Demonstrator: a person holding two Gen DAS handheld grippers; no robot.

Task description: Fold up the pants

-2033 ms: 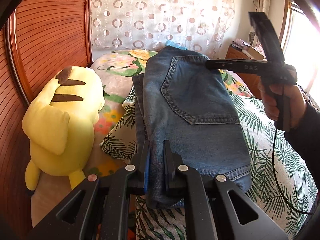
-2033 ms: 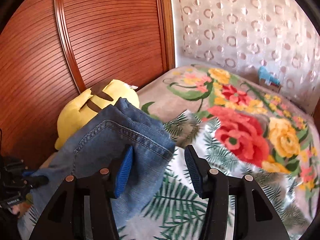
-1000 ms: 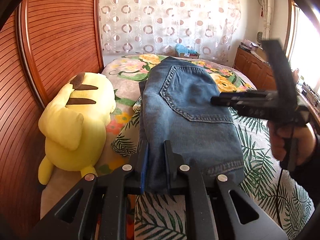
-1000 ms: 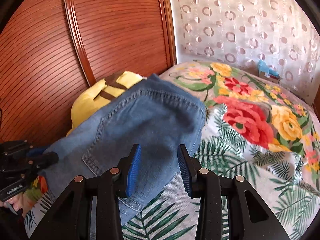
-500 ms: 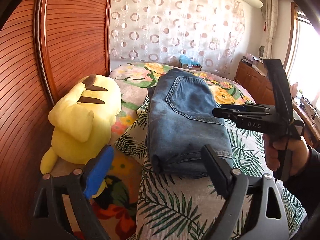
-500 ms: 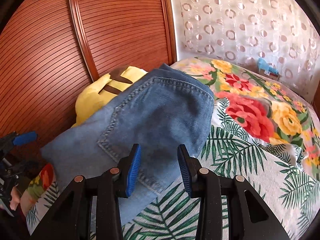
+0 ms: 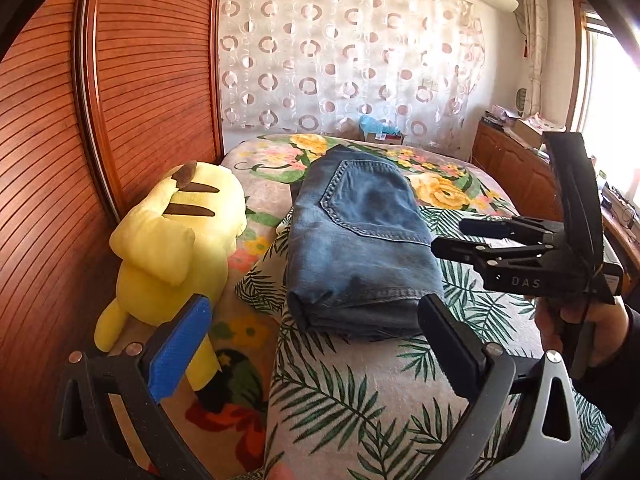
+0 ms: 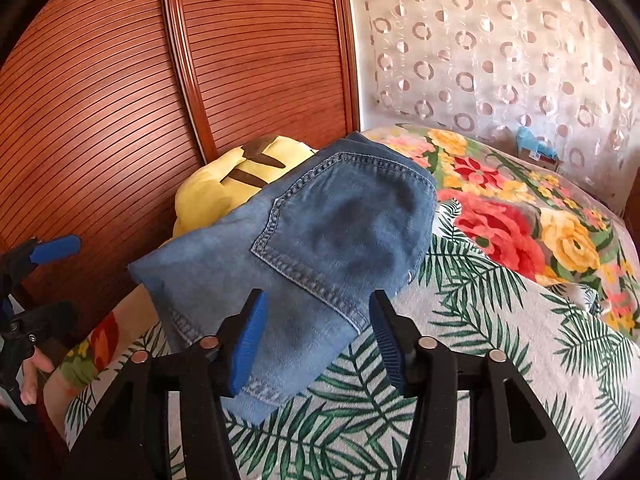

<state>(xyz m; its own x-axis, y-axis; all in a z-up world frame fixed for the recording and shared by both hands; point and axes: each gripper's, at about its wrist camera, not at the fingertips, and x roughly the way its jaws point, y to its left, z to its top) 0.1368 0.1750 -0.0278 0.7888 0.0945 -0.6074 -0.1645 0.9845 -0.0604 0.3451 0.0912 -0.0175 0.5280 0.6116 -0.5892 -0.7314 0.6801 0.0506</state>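
The left gripper has its jaws spread wide and still opening, with nothing between them; its blue pad hangs over the edge of the bed beside a yellow plush toy. The right gripper is partly open and its jaws are opening too; the near corner of the jeans lies below the gap, but the pads do not press on the cloth. The jeans sit folded into a thick bundle on the leaf-print blanket, back pocket up, just beside the plush toy. A flowered bedspread lies beyond, then a wooden slatted headboard and a curtain with ring patterns.
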